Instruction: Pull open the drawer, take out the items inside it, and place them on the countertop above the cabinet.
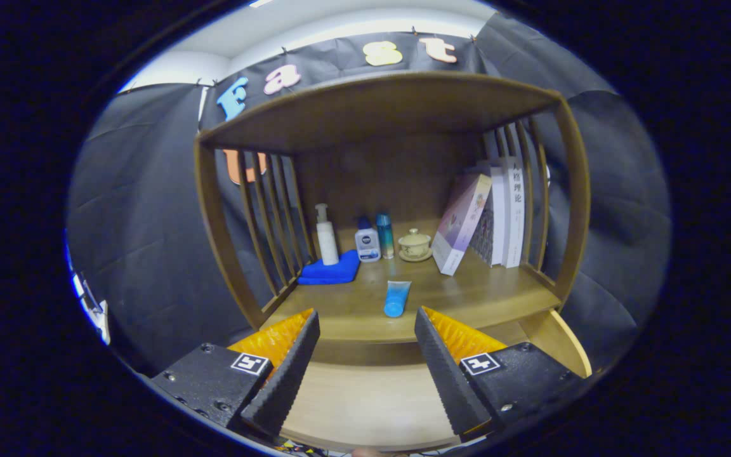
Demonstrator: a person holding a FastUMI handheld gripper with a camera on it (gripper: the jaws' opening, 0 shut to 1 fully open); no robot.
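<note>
- Claw [365, 355] spread wide, holding nothing, over the open, bare-looking drawer [365, 400].
- Blue tube [396, 298] lying on the countertop [499, 292], just beyond the fingers.
- Likely final step; next, pulling back.

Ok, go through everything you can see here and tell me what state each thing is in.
Gripper: open, holding nothing.
Drawer: pulled open below the fingers, inside bare.
Blue tube: lying flat on the countertop, beyond the fingers.
Pump bottle: upright on the blue cloth.
Lidded cup: lid on.
Front book: leaning on the upright books.
</note>
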